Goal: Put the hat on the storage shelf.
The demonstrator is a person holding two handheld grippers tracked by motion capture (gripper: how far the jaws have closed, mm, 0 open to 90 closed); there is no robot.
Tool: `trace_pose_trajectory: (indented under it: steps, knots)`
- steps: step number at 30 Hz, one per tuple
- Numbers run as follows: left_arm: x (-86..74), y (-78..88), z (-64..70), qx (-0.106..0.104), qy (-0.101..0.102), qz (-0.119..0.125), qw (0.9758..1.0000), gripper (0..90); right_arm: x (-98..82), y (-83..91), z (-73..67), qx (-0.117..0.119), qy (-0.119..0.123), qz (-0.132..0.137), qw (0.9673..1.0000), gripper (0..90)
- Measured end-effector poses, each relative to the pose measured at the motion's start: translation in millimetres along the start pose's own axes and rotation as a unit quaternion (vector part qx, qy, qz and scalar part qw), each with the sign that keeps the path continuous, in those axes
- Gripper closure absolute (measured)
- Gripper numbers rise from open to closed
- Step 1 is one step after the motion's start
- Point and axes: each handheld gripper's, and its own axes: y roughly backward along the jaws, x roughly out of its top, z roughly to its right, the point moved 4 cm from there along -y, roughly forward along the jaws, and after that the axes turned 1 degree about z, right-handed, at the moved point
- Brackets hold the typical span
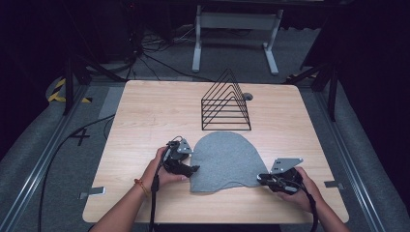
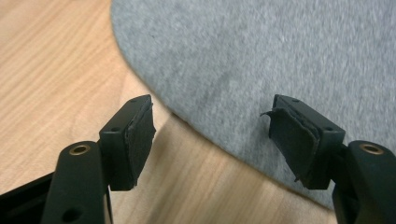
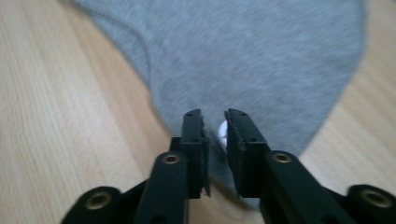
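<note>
A grey knit hat [image 1: 225,159] lies flat on the wooden table [image 1: 145,106], its rounded top pointing away from me. My left gripper [image 1: 193,168] is at the hat's left edge with its jaws wide open. In the left gripper view the hat [image 2: 280,56] has its curved edge running between the jaws of the left gripper [image 2: 212,135], and nothing is held. My right gripper [image 1: 261,179] is at the hat's near right corner. In the right gripper view, the right gripper [image 3: 214,126] has its jaws nearly together over the hat [image 3: 261,56], pinching its edge, with a small white bit between them.
A black wire file rack [image 1: 226,104] with triangular dividers stands just behind the hat. Bare wood spreads to the left and right of the hat. Cables and a white stand's legs [image 1: 237,29] lie on the floor beyond the table's far edge.
</note>
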Motion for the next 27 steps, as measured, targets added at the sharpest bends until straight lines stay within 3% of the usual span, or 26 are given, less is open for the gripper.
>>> trace_pose_trajectory:
  steps: [3,5,9,12,15,16,19,21,22,25,27]
  knots:
    - [6.8,0.5,-3.6,-0.004,0.014,0.023,0.9996,31.1,5.0,7.8,11.5,-0.018,-0.019,0.027,0.9993,68.9]
    - [12.5,1.6,-7.1,0.004,0.025,0.035,0.9991,31.1,9.6,10.4,21.9,-0.038,-0.035,0.038,0.9979,66.5]
    - [17.3,-2.3,-14.9,0.013,0.045,0.04,0.9981,30.0,23.6,3.5,42.8,-0.065,-0.043,0.042,0.9961,60.0]
    - [16.6,-7.4,-17.6,0.024,0.045,0.028,0.9983,29.5,33.8,-10.0,55.7,-0.069,-0.046,0.042,0.9957,56.7]
    - [14.4,-9.1,-17.5,0.018,0.047,0.02,0.9985,29.2,40.3,-21.7,63.9,-0.071,-0.046,0.035,0.9958,55.3]
    - [13.4,-9.5,-18.9,0.021,0.048,0.018,0.9985,28.6,46.2,-33.3,72.8,-0.066,-0.054,0.037,0.9957,54.7]
    - [11.7,-11.4,-19.5,0.018,0.055,0.013,0.9982,28.4,51.3,-44.4,81.3,-0.06,-0.065,0.037,0.9953,53.8]
    - [10.8,-13.0,-19.8,0.021,0.054,0.007,0.9983,28.3,52.0,-48.8,83.2,-0.056,-0.073,0.034,0.9951,52.7]
    - [9.2,-15.4,-19.6,0.022,0.05,-0.003,0.9985,27.4,52.5,-57.6,84.1,-0.056,-0.069,0.02,0.9958,52.1]
    - [9.3,-16.4,-19.6,0.024,0.044,0.003,0.9988,26.6,50.7,-65.1,84.7,-0.058,-0.073,0.007,0.9957,51.7]
    - [8.8,-15.7,-19.2,0.024,0.044,0.001,0.9988,26.7,49.6,-65.3,84.8,-0.053,-0.085,0.013,0.9949,53.3]
